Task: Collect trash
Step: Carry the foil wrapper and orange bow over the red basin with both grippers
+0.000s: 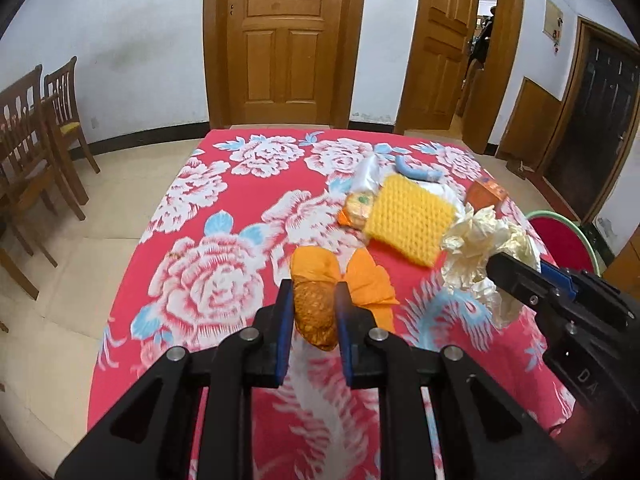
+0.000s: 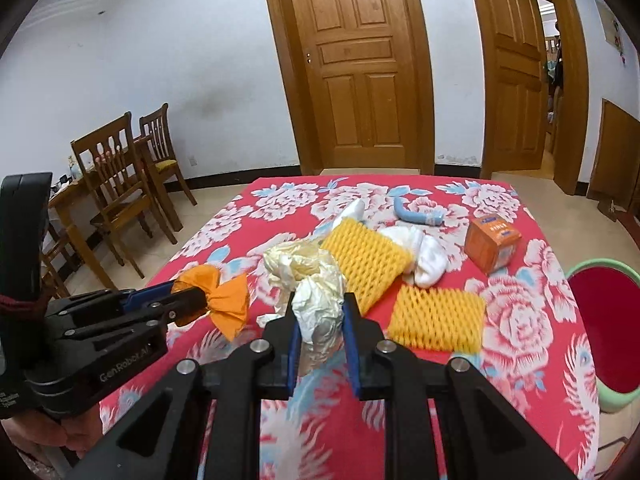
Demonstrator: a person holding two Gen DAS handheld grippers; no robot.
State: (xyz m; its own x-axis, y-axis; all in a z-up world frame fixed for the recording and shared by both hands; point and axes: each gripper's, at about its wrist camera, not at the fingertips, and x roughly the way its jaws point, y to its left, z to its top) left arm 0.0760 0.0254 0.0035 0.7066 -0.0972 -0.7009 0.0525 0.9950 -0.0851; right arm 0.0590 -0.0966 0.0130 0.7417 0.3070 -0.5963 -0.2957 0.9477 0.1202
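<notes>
White walls, two panelled wooden doors and some wooden chairs against the left wall frame the table, which is covered in a red cloth with big white flowers. My left gripper is clamped on an orange wrapper, its blue pads pressed against both sides of the crumpled bundle, with a fan of orange paper sticking out past the tips; from the other camera the wrapper looks clear of the cloth. My right gripper is pinched on a wad of cream crumpled paper, which bulges out above the fingers (the far end of the wad looks to trail toward the table). Left on the cloth are two yellow foam nets, one just beside the right gripper and one further back lying over white socks, a blue tube-like thing near the far edge, and a small orange box. A green-rimmed bin with a red inside stands just off the table's right edge.
</notes>
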